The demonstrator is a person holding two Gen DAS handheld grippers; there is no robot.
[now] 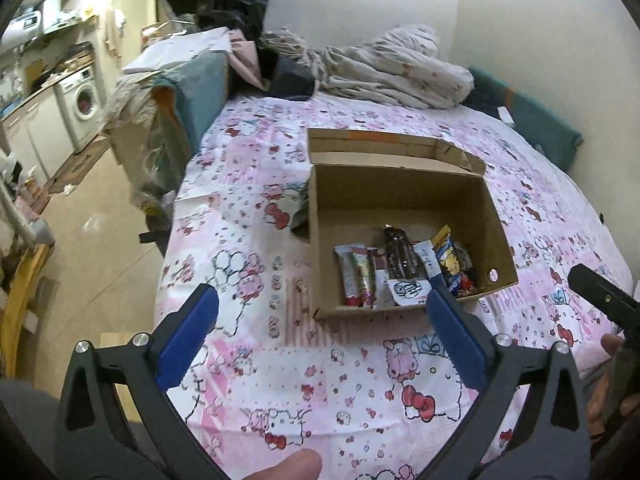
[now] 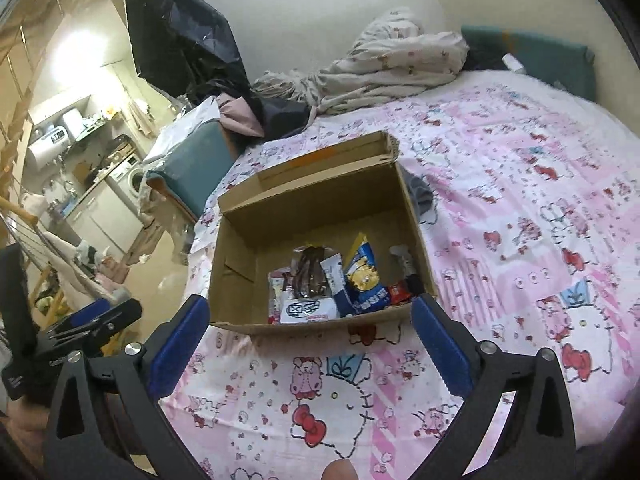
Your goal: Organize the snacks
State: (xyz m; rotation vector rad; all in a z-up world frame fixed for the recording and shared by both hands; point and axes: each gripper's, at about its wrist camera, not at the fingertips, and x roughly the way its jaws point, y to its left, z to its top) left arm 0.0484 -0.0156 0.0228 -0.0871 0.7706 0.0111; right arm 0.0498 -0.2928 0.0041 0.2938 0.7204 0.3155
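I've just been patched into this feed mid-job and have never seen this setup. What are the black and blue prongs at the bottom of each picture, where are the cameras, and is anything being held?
No robot here: a person holds a two-finger tool in each hand, with a wide-angle camera on each looking along its fingers. One picture is from the left tool, the other from the right tool. The blue parts are the finger pads. Both tools stand open and hold nothing. Ahead, on a bed with a pink cartoon sheet, sits an open cardboard box with snack packets gathered at its near end. A bundled blanket lies at the far end.
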